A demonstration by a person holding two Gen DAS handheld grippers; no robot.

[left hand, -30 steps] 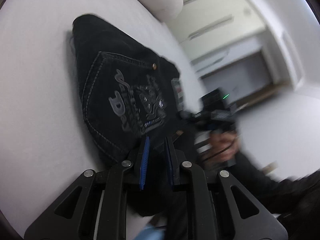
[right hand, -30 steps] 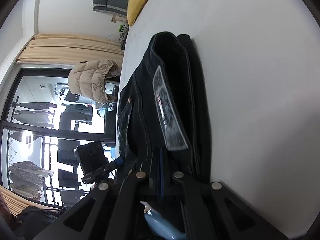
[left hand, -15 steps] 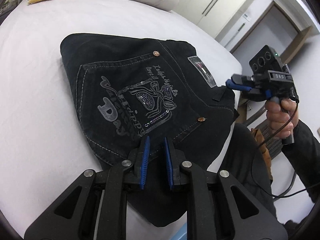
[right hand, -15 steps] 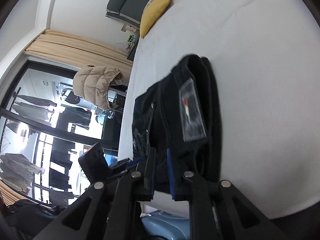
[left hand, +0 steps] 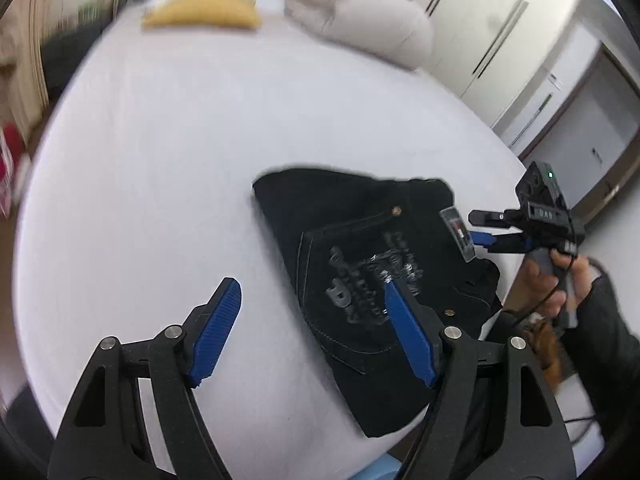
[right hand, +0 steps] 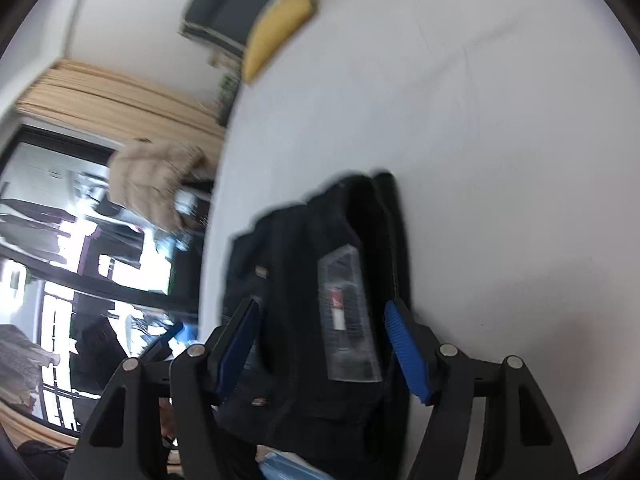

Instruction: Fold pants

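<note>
We see the pants (left hand: 372, 280), black denim folded into a compact bundle, lying on the white bed (left hand: 168, 168) close to its near edge, with one corner reaching past that edge. The back pocket with its pale embroidered emblem faces up, and a clear tag (left hand: 458, 234) lies along the waistband side.

Our left gripper (left hand: 310, 322) hangs above the bed with its jaws spread wide; they have just been opening, and nothing sits between the blue pads. One pad is over bare sheet, the other over the pocket emblem, and neither touches the cloth as far as we can tell.

Our right gripper (right hand: 320, 340) is likewise spread, its jaws having just been opening. From its own view the waistband edge and the tag (right hand: 348, 320) lie in the gap between the fingers, yet the pads stand clear of the fabric on both sides. In the left view the same gripper (left hand: 486, 226) points at the tag end of the pants, held in a hand (left hand: 556, 284) with a dark sleeve.

Farther up the bed lie a yellow pillow (left hand: 200, 14) and a white pillow (left hand: 360, 24). White wardrobe doors (left hand: 488, 40) stand beyond. The right view, rather blurred, shows a window (right hand: 60, 280), tan curtains (right hand: 100, 96) and a puffy beige jacket (right hand: 152, 188).
</note>
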